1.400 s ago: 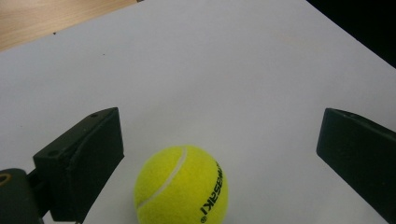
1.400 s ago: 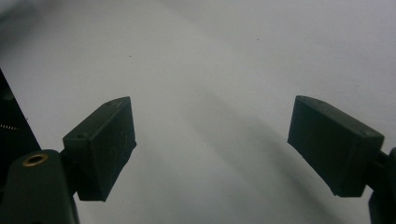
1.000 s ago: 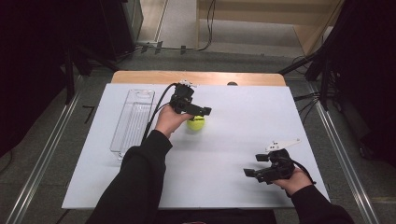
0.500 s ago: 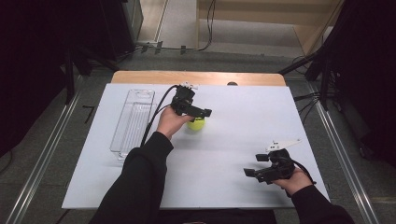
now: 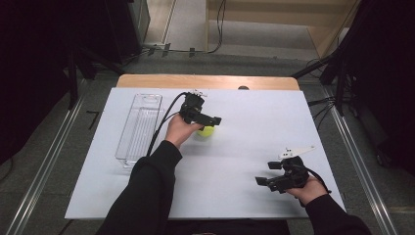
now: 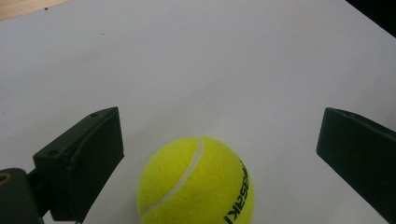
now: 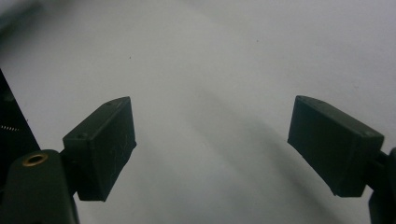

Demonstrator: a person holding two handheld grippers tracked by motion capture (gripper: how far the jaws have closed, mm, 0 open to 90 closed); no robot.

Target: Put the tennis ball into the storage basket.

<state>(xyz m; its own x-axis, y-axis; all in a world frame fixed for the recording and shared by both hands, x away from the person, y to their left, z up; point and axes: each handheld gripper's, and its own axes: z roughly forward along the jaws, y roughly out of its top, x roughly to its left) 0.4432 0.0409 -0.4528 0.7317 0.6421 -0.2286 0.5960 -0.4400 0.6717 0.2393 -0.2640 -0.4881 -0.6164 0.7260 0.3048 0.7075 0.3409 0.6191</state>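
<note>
Left gripper (image 5: 209, 120) sits over the yellow-green felt tennis ball (image 5: 205, 131), roughly mid-table and a bit toward the far edge of the white rectangular table sheet (image 5: 254, 112). In the left gripper view the jaws are spread wide, one on each side of the ball (image 6: 196, 182), clear gaps both sides, no contact visible. Ball rests on the sheet, white seam and black lettering facing the camera. Left hand (image 5: 178, 129) wraps the gripper body from behind, black cable trailing back toward the clear plastic rectangular bin (image 5: 138, 128), which stands on the sheet to the left, near the hand but apart from the ball. Right gripper (image 5: 274, 180) is held low at the near right corner of the sheet, well apart from the ball and the bin; its grey three-cornered plate sticks up above it. In the right gripper view its jaws are also wide apart with nothing but bare white sheet (image 7: 210, 70) between them. Right hand (image 5: 308, 188) grips it from the near side.
</note>
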